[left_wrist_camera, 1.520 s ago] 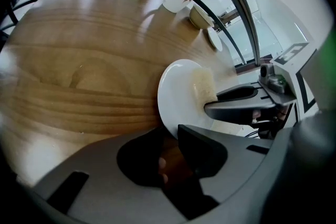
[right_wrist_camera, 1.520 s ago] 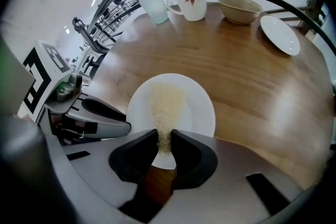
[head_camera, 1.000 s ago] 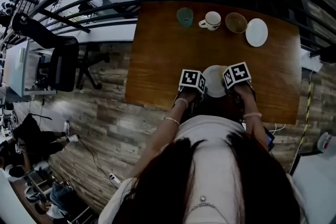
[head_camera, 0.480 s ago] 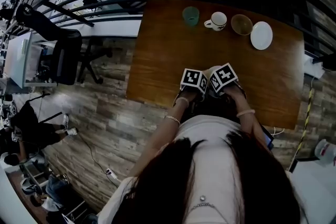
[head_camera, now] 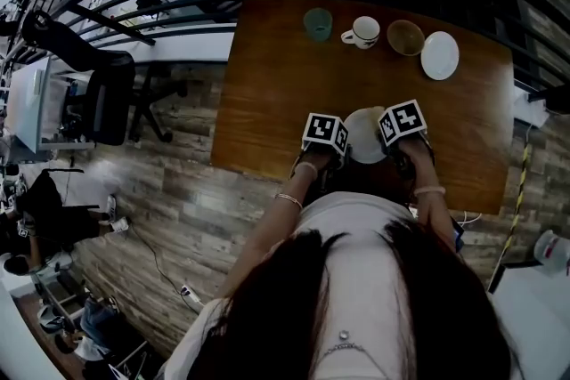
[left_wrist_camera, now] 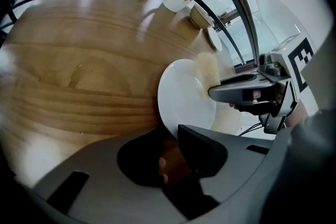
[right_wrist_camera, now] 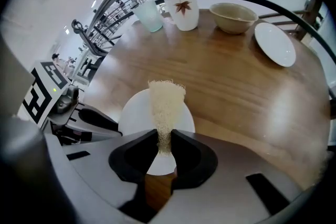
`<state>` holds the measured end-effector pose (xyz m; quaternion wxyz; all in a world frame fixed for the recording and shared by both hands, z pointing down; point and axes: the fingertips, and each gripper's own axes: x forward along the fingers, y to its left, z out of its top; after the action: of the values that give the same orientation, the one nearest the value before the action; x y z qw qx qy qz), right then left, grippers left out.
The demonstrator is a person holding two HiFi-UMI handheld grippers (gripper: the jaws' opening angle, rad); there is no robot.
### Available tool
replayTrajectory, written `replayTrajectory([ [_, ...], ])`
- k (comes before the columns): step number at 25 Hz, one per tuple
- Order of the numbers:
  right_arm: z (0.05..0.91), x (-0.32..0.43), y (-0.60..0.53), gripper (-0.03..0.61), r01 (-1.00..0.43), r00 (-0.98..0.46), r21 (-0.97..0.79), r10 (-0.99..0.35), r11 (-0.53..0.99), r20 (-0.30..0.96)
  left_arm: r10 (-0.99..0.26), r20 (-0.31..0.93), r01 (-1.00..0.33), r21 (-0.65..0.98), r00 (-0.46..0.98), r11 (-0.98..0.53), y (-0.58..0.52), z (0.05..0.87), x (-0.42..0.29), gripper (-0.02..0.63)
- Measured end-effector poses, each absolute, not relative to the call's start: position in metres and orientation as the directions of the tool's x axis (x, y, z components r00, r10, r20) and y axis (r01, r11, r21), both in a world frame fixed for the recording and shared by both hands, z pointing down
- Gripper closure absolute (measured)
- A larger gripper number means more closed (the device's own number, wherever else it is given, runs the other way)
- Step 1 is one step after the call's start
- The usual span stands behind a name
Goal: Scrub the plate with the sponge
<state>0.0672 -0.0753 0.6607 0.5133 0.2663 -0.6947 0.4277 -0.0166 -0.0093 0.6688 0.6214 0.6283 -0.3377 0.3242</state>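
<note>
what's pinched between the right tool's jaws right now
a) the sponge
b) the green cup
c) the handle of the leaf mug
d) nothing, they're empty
a: in the right gripper view the right tool has its jaws pressed on the lower end of the pale, fibrous sponge, which sticks out over the white plate.

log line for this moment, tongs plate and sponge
left tongs: shut on rim of round white plate | right tongs: shut on pale mesh sponge | sponge: over plate face
</note>
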Motion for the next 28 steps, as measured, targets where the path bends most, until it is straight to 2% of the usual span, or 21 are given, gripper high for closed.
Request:
replayTrajectory([
  [6, 0.658, 0.079, -0.088, 0.487, -0.839, -0.325, -0.308, 0.039, 0.449, 0.945, -0.020, 0.828, -0.828, 0.561, 0.561, 0.001, -0.009, 0.670, -0.016, 0.520],
  [20, 0.667, 0.006, -0.055, 0.487, -0.711, -0.383, -0.401, 0.160, 0.577, 0.910, -0.027, 0.821, -0.821, 0.571, 0.571, 0.010, -0.009, 0.669, -0.017, 0.520],
  [28, 0.666, 0.003, -0.051, 0.487, -0.702, -0.395, -0.412, 0.165, 0.581, 0.904, -0.028, 0.821, -0.821, 0.571, 0.570, 0.010, -0.009, 0.669, -0.018, 0.520],
])
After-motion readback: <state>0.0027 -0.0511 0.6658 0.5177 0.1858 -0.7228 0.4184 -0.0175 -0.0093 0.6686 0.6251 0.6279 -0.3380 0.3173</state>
